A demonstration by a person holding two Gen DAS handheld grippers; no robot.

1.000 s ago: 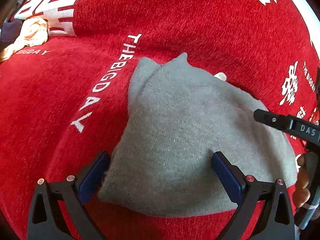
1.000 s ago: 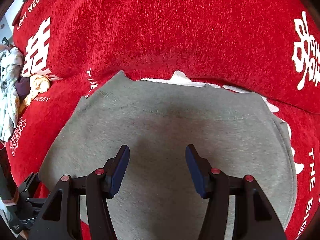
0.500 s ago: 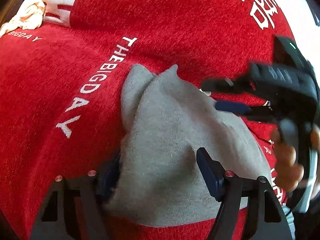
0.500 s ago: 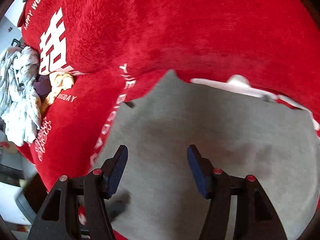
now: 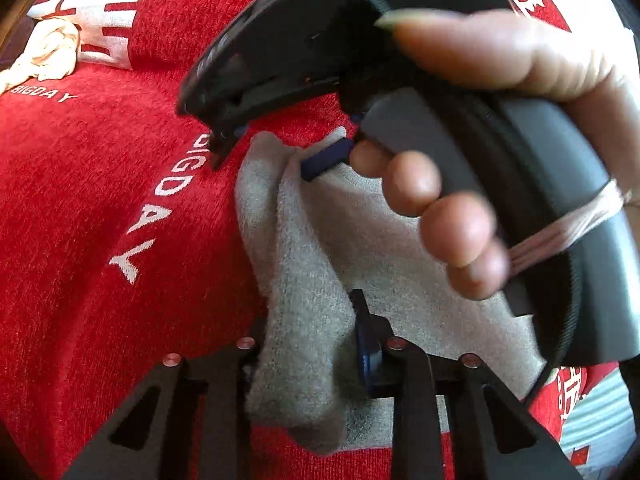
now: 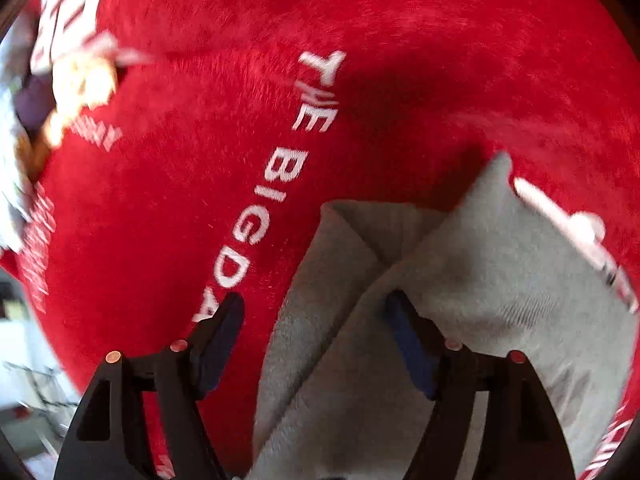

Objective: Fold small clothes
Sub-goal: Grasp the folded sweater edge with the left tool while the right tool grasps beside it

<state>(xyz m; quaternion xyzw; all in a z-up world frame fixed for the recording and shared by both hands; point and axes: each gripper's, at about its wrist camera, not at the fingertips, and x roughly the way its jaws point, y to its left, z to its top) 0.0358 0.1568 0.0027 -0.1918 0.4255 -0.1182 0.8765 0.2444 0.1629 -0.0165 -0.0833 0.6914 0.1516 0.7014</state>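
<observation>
A small grey knit garment (image 5: 304,264) lies on a red blanket with white lettering (image 5: 100,200). My left gripper (image 5: 308,344) is shut on a bunched fold at the garment's near left edge; its left finger is hidden behind the cloth. My right gripper (image 6: 316,320) is open and straddles the garment's (image 6: 480,280) left folded edge, with one finger on the blanket and one over the grey cloth. In the left wrist view the right gripper (image 5: 272,144) and the hand holding it fill the upper right, its tips at the garment's far corner.
A cream garment (image 5: 44,52) lies crumpled at the blanket's far left, also blurred in the right wrist view (image 6: 80,92). Pale patterned cloth (image 6: 10,184) hangs at the left border. The blanket's edge and floor show at the lower left (image 6: 24,360).
My left gripper has closed on the garment's near left edge and bunched it. My right gripper has swung left across the garment to its far left edge, staying open.
</observation>
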